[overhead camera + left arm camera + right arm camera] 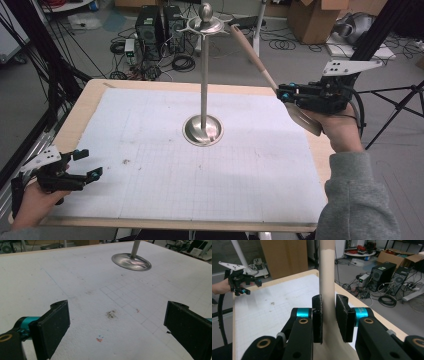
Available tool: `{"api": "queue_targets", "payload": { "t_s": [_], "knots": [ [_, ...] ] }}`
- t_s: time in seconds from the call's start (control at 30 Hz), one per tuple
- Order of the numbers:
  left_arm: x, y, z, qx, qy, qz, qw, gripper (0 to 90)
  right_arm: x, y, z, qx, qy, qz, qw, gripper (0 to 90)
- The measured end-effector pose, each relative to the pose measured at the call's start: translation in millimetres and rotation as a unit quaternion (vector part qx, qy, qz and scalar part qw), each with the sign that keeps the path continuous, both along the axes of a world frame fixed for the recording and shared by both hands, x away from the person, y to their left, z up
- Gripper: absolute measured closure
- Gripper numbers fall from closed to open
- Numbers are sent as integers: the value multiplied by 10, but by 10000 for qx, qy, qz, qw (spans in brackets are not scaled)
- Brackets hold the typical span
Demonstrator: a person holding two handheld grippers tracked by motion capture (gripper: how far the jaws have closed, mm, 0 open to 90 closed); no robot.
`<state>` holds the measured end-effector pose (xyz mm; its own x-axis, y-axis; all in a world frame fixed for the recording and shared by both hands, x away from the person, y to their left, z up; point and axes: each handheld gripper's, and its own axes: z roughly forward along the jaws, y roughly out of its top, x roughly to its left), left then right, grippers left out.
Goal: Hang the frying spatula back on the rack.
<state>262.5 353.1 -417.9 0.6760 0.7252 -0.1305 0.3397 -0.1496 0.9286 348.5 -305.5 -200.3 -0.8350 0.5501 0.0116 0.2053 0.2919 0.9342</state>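
White table (150, 200) with metal stand (203, 90); right gripper (285, 95) clamps stiff, light wooden spatula (252, 55) low on its handle, left gripper (87, 165) wide open, empty.

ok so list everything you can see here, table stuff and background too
utensil stand: 1, silver metal, round base mid table, hook ring and ball on top
spatula: 1, beige handle and pale blade, clamped in the right gripper, handle tip up by the stand's hook ring
table: 1, light wood rim under a white gridded sheet
computer towers: 2, black, on the floor beyond the table among cables
cardboard boxes: several, brown, floor at far right
left gripper: 1, black with teal, open, near left table corner
right gripper: 1, black with teal, shut on the spatula, right table edge
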Motion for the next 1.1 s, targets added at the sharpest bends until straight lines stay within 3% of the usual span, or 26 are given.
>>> {"api": "queue_targets", "payload": {
  "t_s": [1.1],
  "knots": [
    [-5,12,-10,40,32,13,10000,70,87,149,-146,90,94,43,9999,769]
  ]
}}
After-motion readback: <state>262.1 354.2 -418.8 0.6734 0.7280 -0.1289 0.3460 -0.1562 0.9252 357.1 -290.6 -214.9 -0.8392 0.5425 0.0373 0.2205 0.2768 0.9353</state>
